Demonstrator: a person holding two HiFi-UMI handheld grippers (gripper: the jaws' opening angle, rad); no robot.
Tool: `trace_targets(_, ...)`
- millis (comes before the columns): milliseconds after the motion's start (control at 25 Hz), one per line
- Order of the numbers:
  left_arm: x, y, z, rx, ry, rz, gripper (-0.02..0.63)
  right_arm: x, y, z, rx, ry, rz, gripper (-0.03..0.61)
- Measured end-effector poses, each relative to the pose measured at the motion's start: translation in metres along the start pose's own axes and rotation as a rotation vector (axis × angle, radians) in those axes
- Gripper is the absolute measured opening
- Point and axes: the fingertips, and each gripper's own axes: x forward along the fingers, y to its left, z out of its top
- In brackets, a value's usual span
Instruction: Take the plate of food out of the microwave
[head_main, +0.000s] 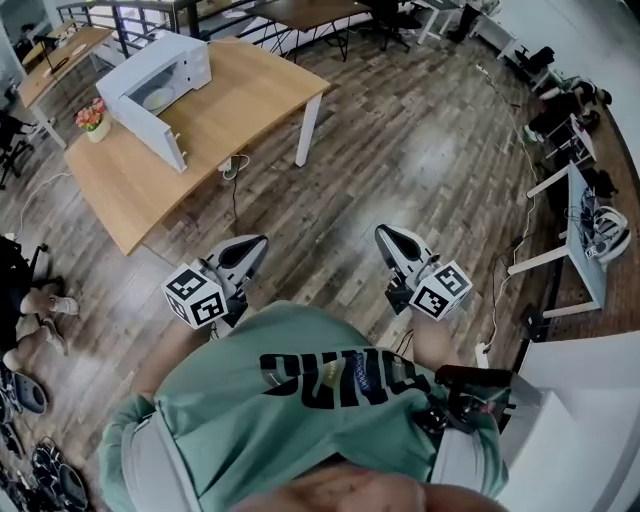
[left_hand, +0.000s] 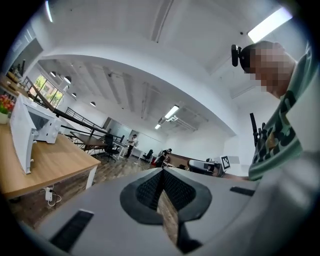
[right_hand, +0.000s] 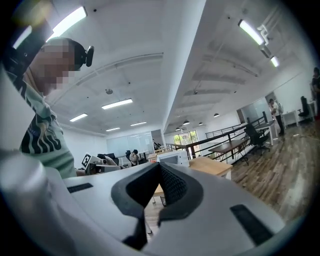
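The white microwave stands on a wooden table at the far upper left, its door swung open. A pale plate shows inside the cavity; what lies on it is too small to tell. Both grippers are held close to the person's body, well short of the table. My left gripper points toward the table, jaws shut and empty. My right gripper is shut with nothing in it. The microwave also appears far left in the left gripper view and small ahead in the right gripper view.
A pot of flowers sits on the table left of the microwave. A cable and plug hang by the table's near edge. Wood floor lies between me and the table. White desks stand at the right, shoes at the left.
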Motion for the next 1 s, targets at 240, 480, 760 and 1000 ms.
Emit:
trace_targets(240,0.071,-0.014,-0.008,0.008,0.005,0.055,0.000,-0.021,-0.066,0.004,0.029,-0.007,0.095,0.006)
trace_targets(480,0.116,-0.027,-0.008,0.045,0.060,0.052,0.000,-0.053,-0.111,-0.002,0.097,-0.047,0.081,0.006)
trace_targets(760,0.165,-0.038,0.003,0.081,0.103,-0.037,0.000,-0.082,-0.142,0.003,0.115,-0.073,0.010,0.006)
trace_targets(1000,0.193,-0.007,0.005,0.048,0.104,-0.132,0.000,-0.074,-0.163,0.009,0.098,-0.059,-0.085,0.006)
